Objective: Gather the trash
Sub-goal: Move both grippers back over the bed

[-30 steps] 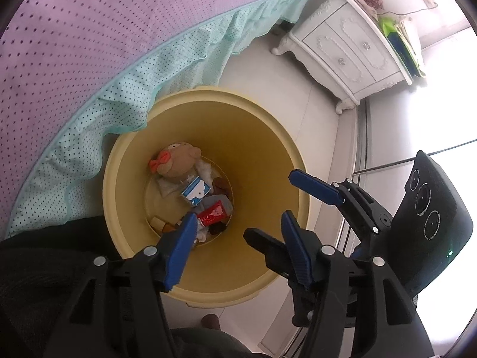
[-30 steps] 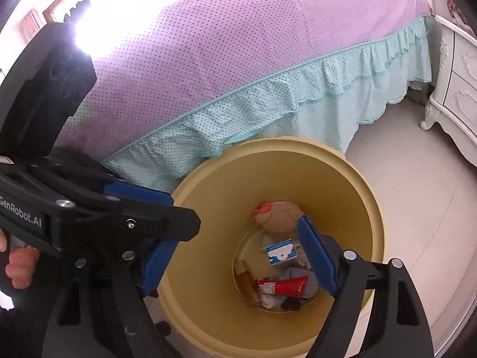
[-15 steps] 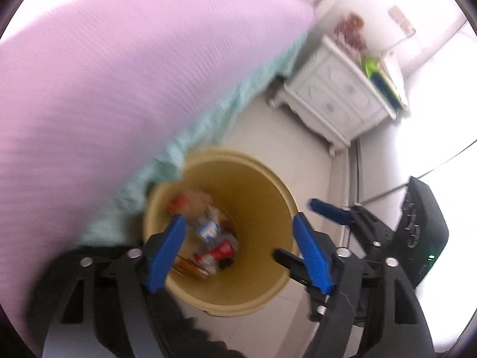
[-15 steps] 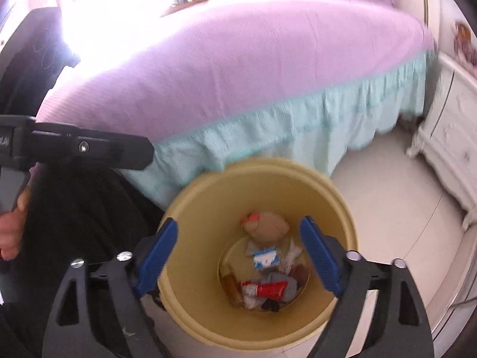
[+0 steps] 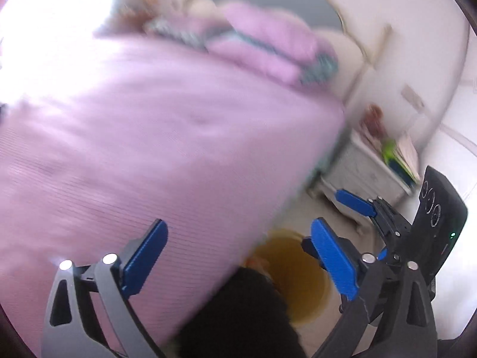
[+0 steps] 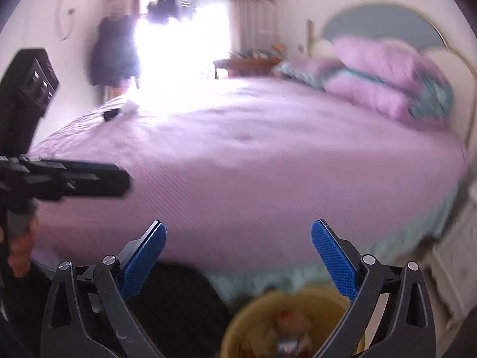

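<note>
Both views are motion-blurred. The yellow trash bin stands on the floor beside the bed, low in the right wrist view with trash inside; it also shows in the left wrist view. My left gripper is open and empty, raised over the pink bed. My right gripper is open and empty above the bin; it also shows at the right of the left wrist view. A small white item and a dark item lie on the far side of the bed.
Pink pillows lie at the headboard. A white nightstand stands right of the bed with a toy and books on top. A bright window is behind the bed. Dark clothing fills the bottom middle.
Both grippers have lifted and tilted up from looking down into the bin to facing across the bed. The bin has slid to the bottom of both views. Both stay open.
</note>
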{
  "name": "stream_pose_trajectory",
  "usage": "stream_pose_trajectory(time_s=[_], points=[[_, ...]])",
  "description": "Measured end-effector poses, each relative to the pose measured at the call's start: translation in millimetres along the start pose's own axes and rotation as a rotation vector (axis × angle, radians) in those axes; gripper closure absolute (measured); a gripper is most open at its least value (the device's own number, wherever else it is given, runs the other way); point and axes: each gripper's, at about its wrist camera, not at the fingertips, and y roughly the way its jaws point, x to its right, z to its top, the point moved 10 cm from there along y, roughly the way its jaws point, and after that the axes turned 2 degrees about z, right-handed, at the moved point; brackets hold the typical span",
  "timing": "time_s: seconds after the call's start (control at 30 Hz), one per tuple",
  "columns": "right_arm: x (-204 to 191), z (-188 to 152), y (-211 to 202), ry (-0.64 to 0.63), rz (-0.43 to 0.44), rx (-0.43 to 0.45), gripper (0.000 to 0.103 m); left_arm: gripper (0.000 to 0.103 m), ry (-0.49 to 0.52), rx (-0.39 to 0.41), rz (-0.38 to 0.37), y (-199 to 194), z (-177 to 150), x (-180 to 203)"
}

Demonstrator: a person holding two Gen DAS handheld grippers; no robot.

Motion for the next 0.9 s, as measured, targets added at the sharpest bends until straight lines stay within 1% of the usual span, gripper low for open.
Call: stream_pose_trajectory(time_s=[0.07, 0.13, 0.23, 0.3, 0.4, 0.47, 0.57, 0.63, 0.73, 0.9], points=[[-21, 19, 10, -0.021, 0.040, 0.013, 0.008, 0.004, -0.020, 0.079, 0.085, -32, 13, -33], [-41, 38, 21, -0.019, 0.085, 0.027, 0.008, 0.004, -0.048, 0.130, 0.152, -55, 24, -58], [-71, 62, 39, 0.000, 0.144, 0.032, 0.008, 0.004, -0.097, 0.200, 0.281, -90, 34, -105], [-93, 78, 49, -0.016, 0.167, 0.032, 0.008, 0.004, -0.126, 0.222, 0.361, -107, 40, -132], [-124, 104, 62, -0.086, 0.177, 0.064, 0.008, 0.004, -0.160, 0.244, 0.450, -122, 49, -168], [-145, 115, 70, -0.120, 0.224, 0.074, 0.008, 0.004, -0.184, 0.254, 0.489, -135, 50, -192], [-166, 126, 87, -0.144, 0.251, 0.066, 0.008, 0.004, -0.210, 0.268, 0.523, -144, 54, -212], [-177, 131, 100, -0.126, 0.282, 0.048, 0.008, 0.004, -0.221, 0.270, 0.531, -153, 52, -228], [-183, 138, 121, -0.059, 0.325, 0.011, 0.008, 0.004, -0.241, 0.266, 0.542, -152, 53, -248], [-193, 157, 155, -0.007, 0.386, -0.021, 0.008, 0.004, -0.244, 0.237, 0.571, -136, 63, -282]])
